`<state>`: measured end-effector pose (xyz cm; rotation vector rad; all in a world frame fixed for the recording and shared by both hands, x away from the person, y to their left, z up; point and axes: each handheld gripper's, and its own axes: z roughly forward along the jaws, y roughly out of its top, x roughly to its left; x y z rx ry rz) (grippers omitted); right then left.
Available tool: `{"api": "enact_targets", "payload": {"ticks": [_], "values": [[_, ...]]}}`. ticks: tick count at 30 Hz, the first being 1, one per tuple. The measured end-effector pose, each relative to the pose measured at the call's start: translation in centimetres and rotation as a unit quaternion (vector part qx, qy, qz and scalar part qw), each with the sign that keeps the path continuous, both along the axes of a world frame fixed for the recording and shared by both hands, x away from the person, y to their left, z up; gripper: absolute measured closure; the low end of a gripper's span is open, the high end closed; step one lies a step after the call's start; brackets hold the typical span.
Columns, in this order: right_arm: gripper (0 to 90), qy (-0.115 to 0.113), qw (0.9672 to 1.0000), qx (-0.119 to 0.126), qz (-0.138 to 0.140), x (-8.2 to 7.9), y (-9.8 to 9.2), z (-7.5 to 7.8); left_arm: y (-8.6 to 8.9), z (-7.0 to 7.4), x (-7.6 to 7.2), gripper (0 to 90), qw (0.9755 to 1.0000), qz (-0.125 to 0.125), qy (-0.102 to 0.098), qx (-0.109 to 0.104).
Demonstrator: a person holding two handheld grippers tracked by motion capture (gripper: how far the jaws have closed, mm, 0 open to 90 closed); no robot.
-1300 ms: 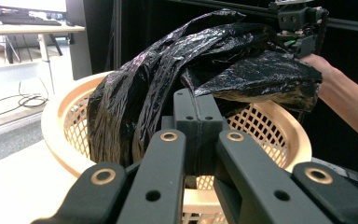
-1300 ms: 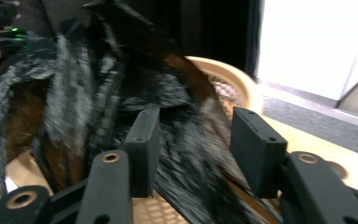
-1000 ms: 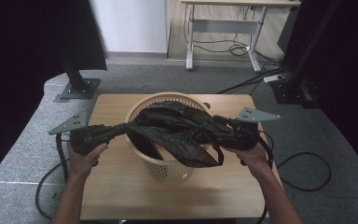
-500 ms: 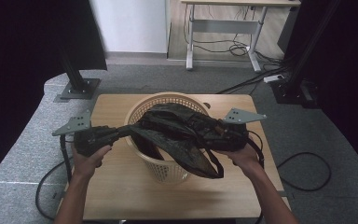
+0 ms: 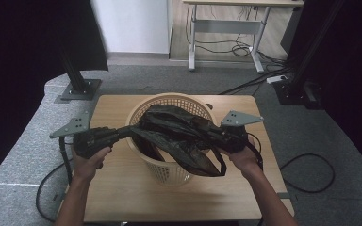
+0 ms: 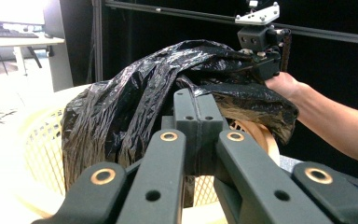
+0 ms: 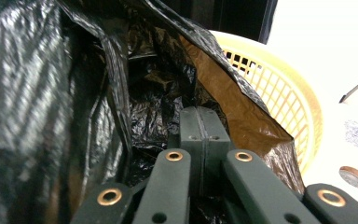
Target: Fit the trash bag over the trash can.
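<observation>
Two closed claws, left (image 5: 122, 133) and right (image 5: 215, 133), each clamping one crinkled, glossy black plastic bag (image 5: 179, 134) over basket (image 5: 169, 170).

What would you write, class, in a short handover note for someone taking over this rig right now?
Left gripper: shut on the black bin bag, at its left edge.
Right gripper: has just closed, shut on the bin bag's right side.
Bag: bunched and held above the cream plastic basket, which stands mid-table; one flap droops over the basket's near rim.
Done: both sides gripped.
Left: probably spread the bag's mouth and line the basket.
</observation>
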<state>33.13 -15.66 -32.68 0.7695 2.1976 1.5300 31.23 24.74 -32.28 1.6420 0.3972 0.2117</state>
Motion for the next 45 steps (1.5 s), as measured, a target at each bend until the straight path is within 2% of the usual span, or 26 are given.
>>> {"api": "enact_targets", "payload": {"ticks": [4, 5, 8, 11, 15, 18, 20, 25, 29, 37, 41, 45], "values": [[89.1, -0.009, 0.9999, 0.009, 0.003, -0.2, -0.4, 0.1, 0.2, 0.0, -0.1, 89.8, 1.0000, 0.003, 0.001, -0.004], [89.2, -0.018, 0.9998, 0.012, 0.005, -0.4, -0.8, 0.2, 0.3, 0.0, -0.1, 89.7, 1.0000, 0.004, 0.001, -0.004], [89.2, -0.026, 0.9994, 0.019, 0.005, -0.6, -1.3, 0.5, 0.3, 0.2, -0.2, 89.4, 1.0000, 0.004, 0.000, -0.005], [89.2, -0.039, 0.9990, 0.021, -0.004, -0.7, -2.1, 0.9, 0.4, 0.5, -0.3, 83.4, 1.0000, -0.003, 0.000, -0.006], [89.2, -0.047, 0.9985, 0.025, -0.014, -0.5, -3.3, 1.3, 1.2, 1.0, -0.2, 74.6, 0.9996, -0.004, 0.005, -0.026], [89.2, -0.055, 0.9981, 0.026, -0.012, -0.3, -3.6, 1.5, 1.5, 1.5, 0.4, 71.1, 0.9995, 0.000, 0.009, -0.031], [89.2, -0.058, 0.9979, 0.028, -0.006, -0.2, -3.4, 1.7, 1.4, 1.8, 0.9, 68.8, 0.9996, 0.002, 0.013, -0.024], [89.2, -0.071, 0.9971, 0.023, 0.016, 0.2, -2.0, 2.1, 0.4, 2.5, 2.3, 63.5, 0.9998, 0.008, 0.018, 0.010], [89.2, -0.076, 0.9963, 0.019, 0.034, 0.7, -0.8, 2.2, 0.1, 2.6, 3.4, 61.6, 0.9994, 0.009, 0.022, 0.025], [89.2, -0.074, 0.9962, 0.016, 0.044, 1.6, 0.3, 2.3, -0.3, 2.9, 5.2, 59.7, 0.9984, 0.007, 0.021, 0.053], [89.2, -0.074, 0.9962, 0.015, 0.045, 1.8, 0.5, 2.3, -0.4, 3.2, 6.2, 59.8, 0.9984, 0.003, 0.021, 0.053], [89.2, -0.071, 0.9964, 0.015, 0.044, 2.0, 0.5, 2.2, -1.0, 3.1, 6.5, 59.1, 0.9982, -0.005, 0.021, 0.055]]}}
